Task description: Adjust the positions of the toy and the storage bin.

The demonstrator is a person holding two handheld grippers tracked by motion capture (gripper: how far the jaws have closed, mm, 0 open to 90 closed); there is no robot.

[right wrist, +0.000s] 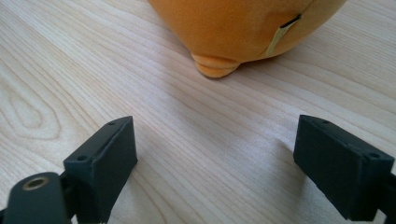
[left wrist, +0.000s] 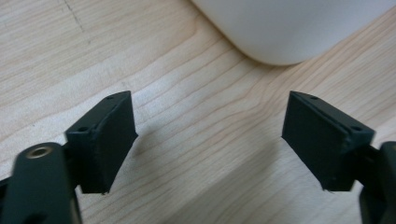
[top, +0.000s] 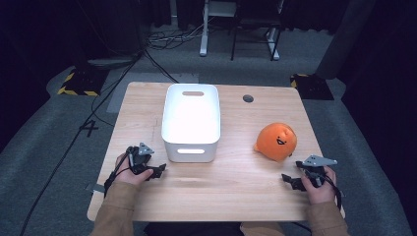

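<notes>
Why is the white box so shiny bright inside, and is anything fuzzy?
In the high view the white bin glares so its inside looks washed out, while the room behind is dark. In the left gripper view the bin's corner is soft, and dim shadows lie by the jaws. In the right gripper view the orange plush toy looks a little blurry.

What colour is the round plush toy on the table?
Orange, with a small dark face; the plush toy shows best in the high view.
</notes>
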